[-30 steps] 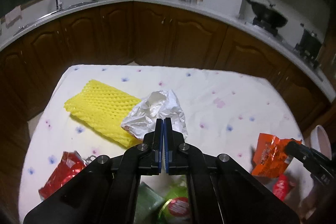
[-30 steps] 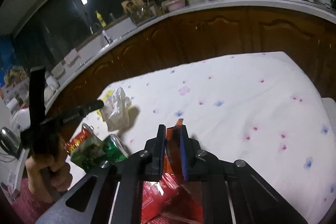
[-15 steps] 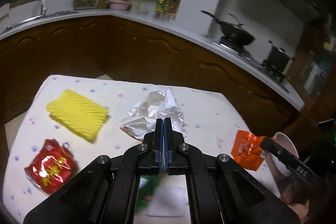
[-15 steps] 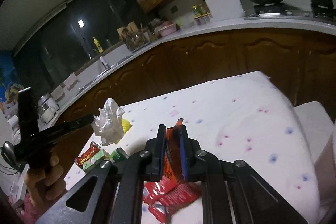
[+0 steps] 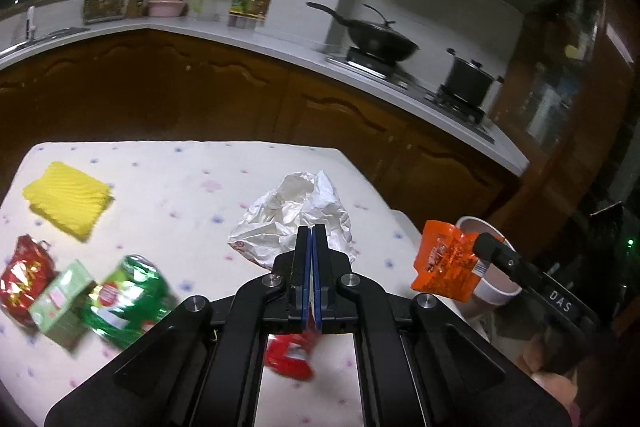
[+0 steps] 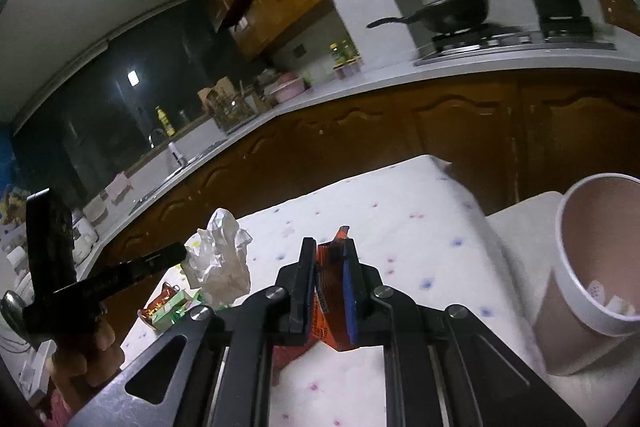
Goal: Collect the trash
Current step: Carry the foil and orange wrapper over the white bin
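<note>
Kitchen table w/ flowered cloth (image 5: 168,183): left gripper (image 5: 311,239) clenched on white crumpled bag (image 5: 296,215), right gripper (image 6: 329,259) grasping orange wrapper (image 6: 334,323), both lifted clear, prob. for white bin (image 6: 592,267) at 3 o'clock.

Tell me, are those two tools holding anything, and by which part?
The right tool pinches an orange wrapper near its top edge. The left tool grips the crumpled white bag by its near edge.

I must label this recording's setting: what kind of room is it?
Most likely a home kitchen: a black lidded wok and black stockpot on the gas stove, brown wooden cabinets under a white countertop.
</note>
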The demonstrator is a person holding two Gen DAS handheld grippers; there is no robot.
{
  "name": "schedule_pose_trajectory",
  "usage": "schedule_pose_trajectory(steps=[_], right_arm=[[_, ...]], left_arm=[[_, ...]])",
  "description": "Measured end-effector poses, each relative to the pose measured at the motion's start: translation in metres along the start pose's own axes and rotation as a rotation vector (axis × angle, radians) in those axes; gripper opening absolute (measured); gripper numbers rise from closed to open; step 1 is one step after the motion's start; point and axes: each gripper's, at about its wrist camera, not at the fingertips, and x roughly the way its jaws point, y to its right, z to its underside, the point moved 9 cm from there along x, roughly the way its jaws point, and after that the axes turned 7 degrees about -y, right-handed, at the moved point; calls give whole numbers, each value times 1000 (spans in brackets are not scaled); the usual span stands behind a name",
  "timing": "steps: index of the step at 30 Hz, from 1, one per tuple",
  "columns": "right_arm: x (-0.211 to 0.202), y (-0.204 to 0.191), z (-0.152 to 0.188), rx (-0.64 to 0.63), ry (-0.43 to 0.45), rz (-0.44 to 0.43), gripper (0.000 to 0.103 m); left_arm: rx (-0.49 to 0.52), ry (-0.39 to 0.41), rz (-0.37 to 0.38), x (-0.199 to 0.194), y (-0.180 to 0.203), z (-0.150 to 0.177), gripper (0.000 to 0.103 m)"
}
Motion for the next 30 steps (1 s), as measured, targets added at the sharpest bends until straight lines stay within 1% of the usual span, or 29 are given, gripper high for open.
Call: schedule_pose_trajectory(steps=[7, 13, 25, 30], right_arm=[[-29, 28, 7, 28, 33, 45, 12], [-57, 59, 4, 56, 68, 94, 12], [-111, 138, 2, 142, 138, 203, 12], [-125, 170, -1, 180, 154, 242, 12]], left_arm=[[50, -26, 53, 8, 44, 10, 0], [96, -46, 98, 18, 85, 15, 0], [188, -89, 181, 48, 168, 22, 0], [221, -94, 215, 60, 202, 21, 0]])
